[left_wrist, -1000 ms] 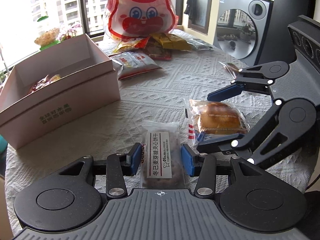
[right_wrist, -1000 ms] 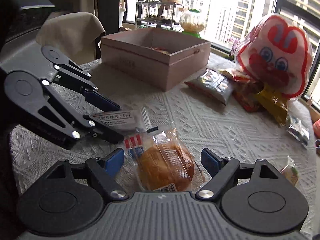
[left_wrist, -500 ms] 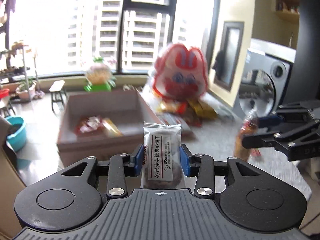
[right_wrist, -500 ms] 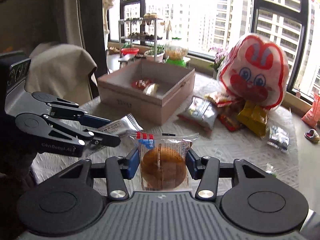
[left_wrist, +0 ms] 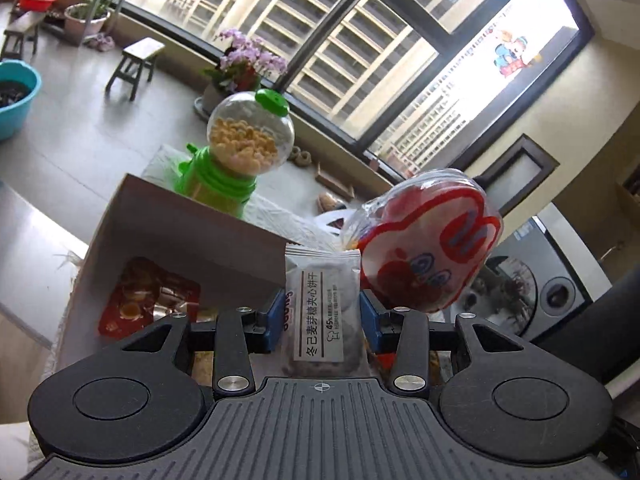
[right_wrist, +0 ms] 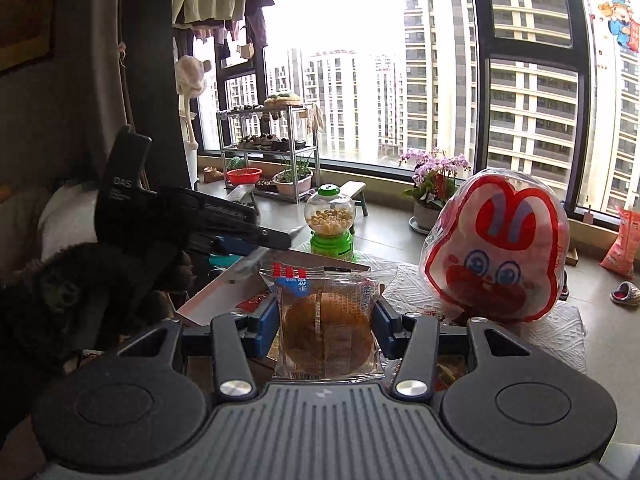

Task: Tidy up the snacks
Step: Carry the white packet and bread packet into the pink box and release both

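Here, a biscuit packet (left_wrist: pixel 320 312) was seen clamped upright between the blue pads (left_wrist: pixel 276 320) of the left gripper (left_wrist: pixel 322 318); the jaws were easing open slightly while the packet remained between them. The packet was noted as translucent grey, with a crimped top edge, dark contents and a white label printed in black characters. It was held above the pink cardboard box (left_wrist: pixel 180 220), in which a red snack bag (left_wrist: pixel 148 300) was lying. A wrapped bun (right_wrist: pixel 326 320) was gripped firmly by the right gripper (right_wrist: pixel 326 324): a clear wrapper, a red-and-blue strip at the top, a golden-brown round bun inside. A rabbit-faced bag (right_wrist: pixel 496 252) and a green candy dispenser (right_wrist: pixel 330 224) were recorded beyond.
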`<state>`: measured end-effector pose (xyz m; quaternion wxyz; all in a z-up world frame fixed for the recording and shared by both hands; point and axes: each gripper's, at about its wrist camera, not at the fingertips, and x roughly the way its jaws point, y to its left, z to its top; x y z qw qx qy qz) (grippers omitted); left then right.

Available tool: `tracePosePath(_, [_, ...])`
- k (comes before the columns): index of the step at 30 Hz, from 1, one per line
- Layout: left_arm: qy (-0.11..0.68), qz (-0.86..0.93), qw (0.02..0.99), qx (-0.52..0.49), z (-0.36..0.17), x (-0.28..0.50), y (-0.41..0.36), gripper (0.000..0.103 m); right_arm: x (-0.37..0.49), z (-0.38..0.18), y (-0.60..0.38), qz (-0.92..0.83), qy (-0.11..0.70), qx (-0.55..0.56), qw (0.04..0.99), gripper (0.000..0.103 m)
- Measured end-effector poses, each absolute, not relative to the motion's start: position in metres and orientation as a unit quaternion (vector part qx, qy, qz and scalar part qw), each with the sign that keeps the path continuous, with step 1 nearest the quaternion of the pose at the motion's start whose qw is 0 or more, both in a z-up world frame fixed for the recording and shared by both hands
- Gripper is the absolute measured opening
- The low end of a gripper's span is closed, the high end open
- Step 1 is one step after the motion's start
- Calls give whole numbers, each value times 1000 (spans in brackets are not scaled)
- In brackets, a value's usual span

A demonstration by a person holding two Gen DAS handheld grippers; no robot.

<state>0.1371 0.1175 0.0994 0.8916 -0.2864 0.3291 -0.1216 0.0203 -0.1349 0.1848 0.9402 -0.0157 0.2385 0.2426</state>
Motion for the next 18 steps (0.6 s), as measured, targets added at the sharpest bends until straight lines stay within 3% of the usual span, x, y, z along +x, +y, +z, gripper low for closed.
tracePosePath(6, [251,-78,948,-176,114,70,130,44,63,190,-116,245,256,-6,935,48])
tracePosePath(9, [221,-45,956,-190,128,54,147,44,101,197,-86,251,270,2,929,49])
tracePosePath(10, [221,-41,953,-201,129,52,151,44,114,198,-75,253,271,3,929,49])
tracePosePath(12, [229,-38,950,-211,128,45,155,44,141,197,-45,243,273,-26,931,61])
tracePosePath(18, [264,-86,939,-204,102,22,129,44,142,188,-64,227,292,-43,928,61])
